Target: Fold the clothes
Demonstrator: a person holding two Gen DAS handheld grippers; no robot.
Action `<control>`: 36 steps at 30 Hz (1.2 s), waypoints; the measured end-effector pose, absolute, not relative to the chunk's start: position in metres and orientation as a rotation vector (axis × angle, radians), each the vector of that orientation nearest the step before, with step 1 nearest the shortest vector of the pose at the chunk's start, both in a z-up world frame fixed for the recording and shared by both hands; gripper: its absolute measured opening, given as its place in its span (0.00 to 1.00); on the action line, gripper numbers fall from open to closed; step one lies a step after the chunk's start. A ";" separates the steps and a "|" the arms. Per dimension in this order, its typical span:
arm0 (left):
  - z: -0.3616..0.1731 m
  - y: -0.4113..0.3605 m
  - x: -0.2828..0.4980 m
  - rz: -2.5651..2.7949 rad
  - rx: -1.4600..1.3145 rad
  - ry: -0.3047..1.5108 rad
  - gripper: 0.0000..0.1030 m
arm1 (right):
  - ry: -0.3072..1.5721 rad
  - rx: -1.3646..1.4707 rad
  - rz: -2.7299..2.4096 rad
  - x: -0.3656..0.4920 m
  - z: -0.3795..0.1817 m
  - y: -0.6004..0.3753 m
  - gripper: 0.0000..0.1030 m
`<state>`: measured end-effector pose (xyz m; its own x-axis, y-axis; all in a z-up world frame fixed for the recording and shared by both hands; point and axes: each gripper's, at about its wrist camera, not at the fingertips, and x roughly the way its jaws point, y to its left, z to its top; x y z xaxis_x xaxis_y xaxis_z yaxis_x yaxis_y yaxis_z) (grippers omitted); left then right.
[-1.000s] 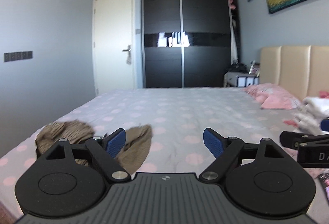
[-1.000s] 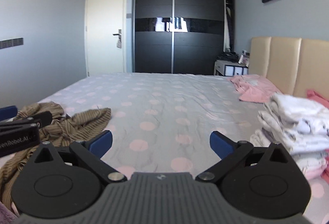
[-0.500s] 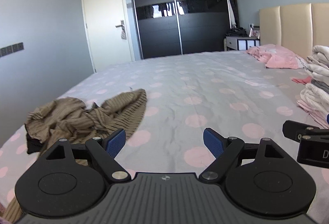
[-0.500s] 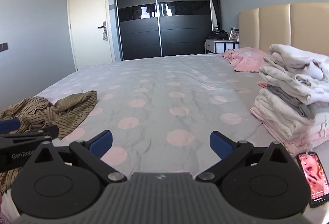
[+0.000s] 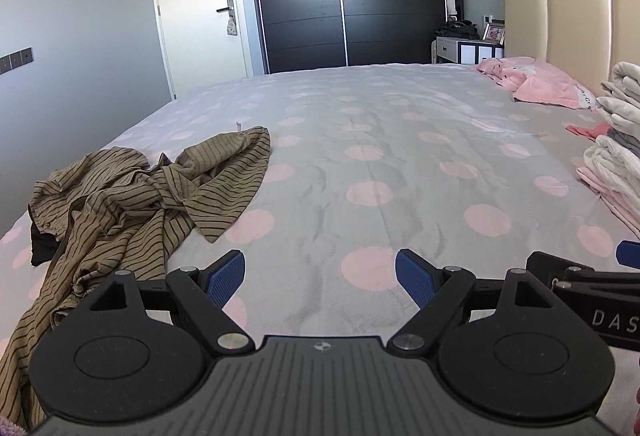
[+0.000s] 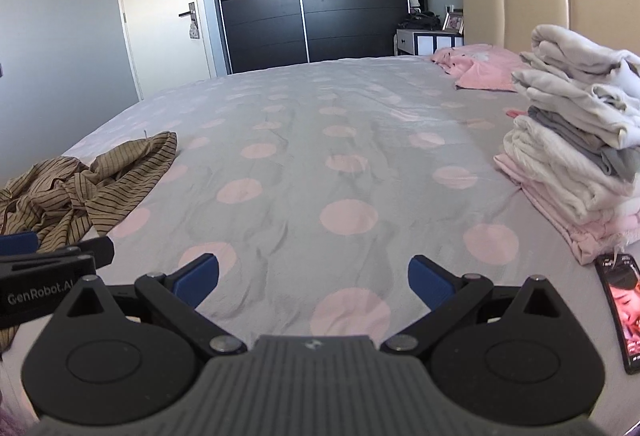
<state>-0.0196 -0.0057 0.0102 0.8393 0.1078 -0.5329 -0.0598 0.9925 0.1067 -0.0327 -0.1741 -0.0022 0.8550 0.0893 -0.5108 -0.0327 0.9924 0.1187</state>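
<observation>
1. My left hand-held gripper hangs low over the bed with its blue pads spread wide and nothing between them.
2. My right hand-held gripper is likewise wide apart and empty, just beside the left one, over the same spotted sheet.
3. A phone lies on the bed near my right hand-held gripper's right finger, its screen lit.
4. The crumpled striped brown shirt lies ahead and to the left of my left hand-held gripper, not touching it.
5. A stack of folded clothes stands ahead to the right.
6. Farther off, a pink garment lies near the headboard.
</observation>
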 end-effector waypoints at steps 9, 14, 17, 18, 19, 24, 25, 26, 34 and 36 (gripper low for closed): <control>0.011 -0.004 -0.022 0.074 0.082 0.582 0.80 | 0.519 0.100 0.083 -0.039 0.004 -0.171 0.99; 0.012 -0.003 -0.024 0.079 0.076 0.578 0.80 | 0.492 0.076 0.097 -0.044 0.008 -0.165 0.99; 0.013 -0.003 -0.026 0.081 0.075 0.577 0.80 | 0.481 0.063 0.103 -0.046 0.010 -0.163 0.99; 0.013 -0.003 -0.027 0.081 0.074 0.577 0.80 | 0.480 0.062 0.105 -0.047 0.010 -0.162 0.99; 0.013 -0.003 -0.027 0.082 0.073 0.577 0.80 | 0.479 0.060 0.107 -0.047 0.010 -0.162 0.99; 0.014 -0.004 -0.029 0.082 0.072 0.577 0.80 | 0.478 0.061 0.106 -0.048 0.011 -0.163 0.99; 0.014 -0.004 -0.029 0.081 0.072 0.577 0.80 | 0.479 0.063 0.106 -0.048 0.011 -0.163 0.99; 0.014 -0.004 -0.029 0.081 0.072 0.577 0.80 | 0.480 0.065 0.106 -0.048 0.011 -0.163 0.99; 0.014 -0.003 -0.028 0.081 0.066 0.581 0.80 | 0.481 0.069 0.104 -0.047 0.012 -0.162 0.99; 0.014 -0.003 -0.028 0.082 0.066 0.581 0.80 | 0.481 0.071 0.102 -0.048 0.012 -0.162 0.99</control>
<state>-0.0282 -0.0032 0.0139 0.8328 0.0958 -0.5452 -0.0587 0.9946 0.0852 -0.0476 -0.1619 0.0121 0.8816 0.1148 -0.4578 -0.0814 0.9924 0.0921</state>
